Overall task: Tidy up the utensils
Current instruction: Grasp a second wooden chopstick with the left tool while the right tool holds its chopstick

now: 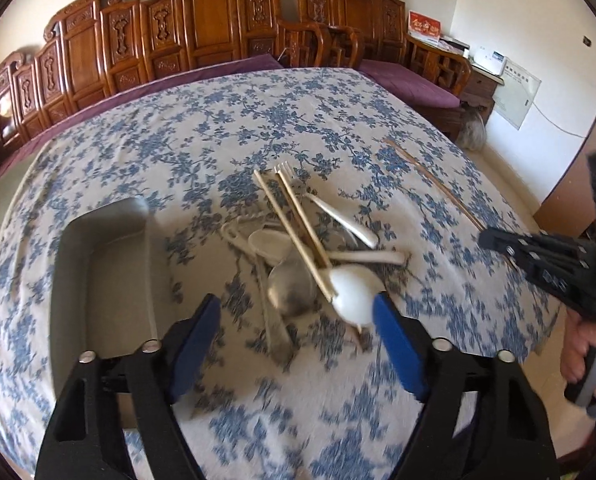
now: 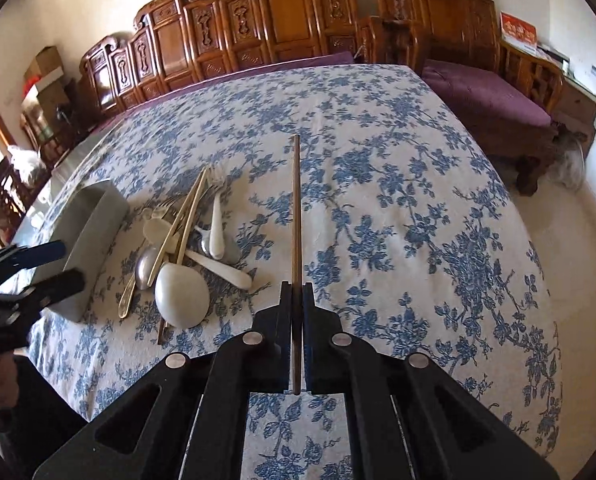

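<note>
I note my right gripper (image 2: 296, 286) clamped near one end of a chopstick (image 2: 296, 200), which may swing or slip, while my left gripper (image 1: 298, 312), jaws apart over the utensil pile (image 1: 298, 248) beside the tray (image 1: 98, 248), risks scattering it.

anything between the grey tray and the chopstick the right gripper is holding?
Yes: the utensil pile lies between the grey tray and the held chopstick: forks, spoons, chopsticks and a white ladle. The right wrist view shows it best.
</note>
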